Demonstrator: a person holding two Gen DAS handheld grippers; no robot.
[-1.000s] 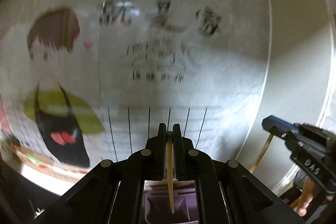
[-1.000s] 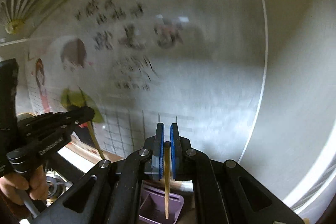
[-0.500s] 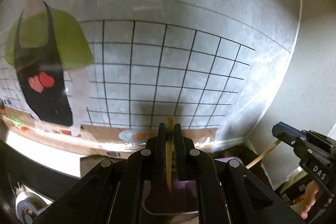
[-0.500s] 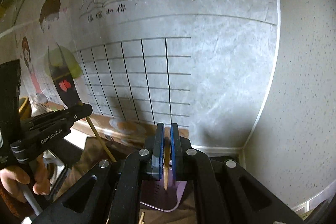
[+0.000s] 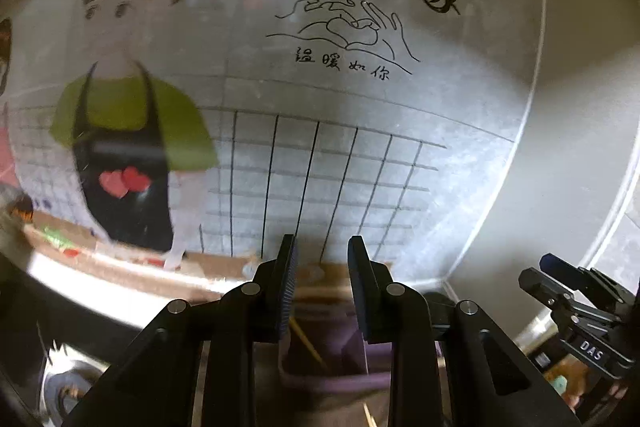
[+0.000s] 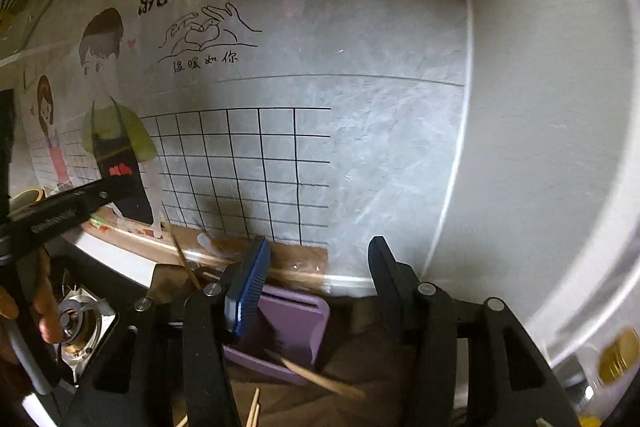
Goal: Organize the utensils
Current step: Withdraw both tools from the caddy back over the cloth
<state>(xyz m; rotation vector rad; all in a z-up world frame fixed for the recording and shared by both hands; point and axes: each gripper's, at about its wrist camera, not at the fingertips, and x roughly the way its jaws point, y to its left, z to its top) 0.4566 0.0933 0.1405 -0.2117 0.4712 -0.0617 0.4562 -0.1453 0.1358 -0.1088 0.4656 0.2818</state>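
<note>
both grippers gaped wide, held nothing. chopstick (image 6: 316, 377) lay slanted across purple holder (image 6: 288, 323) rim, just below right gripper (image 6: 316, 267), nearer than left gripper (image 5: 322, 267).

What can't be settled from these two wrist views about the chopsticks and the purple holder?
- Inside of the purple plastic utensil holder: hidden by the open right gripper fingers, right wrist view.
- Wooden chopstick across its front rim: motion-blurred; resting or falling, cannot tell.
- Holder's base: hidden behind the open left gripper, left wrist view; dark and blurred.
</note>
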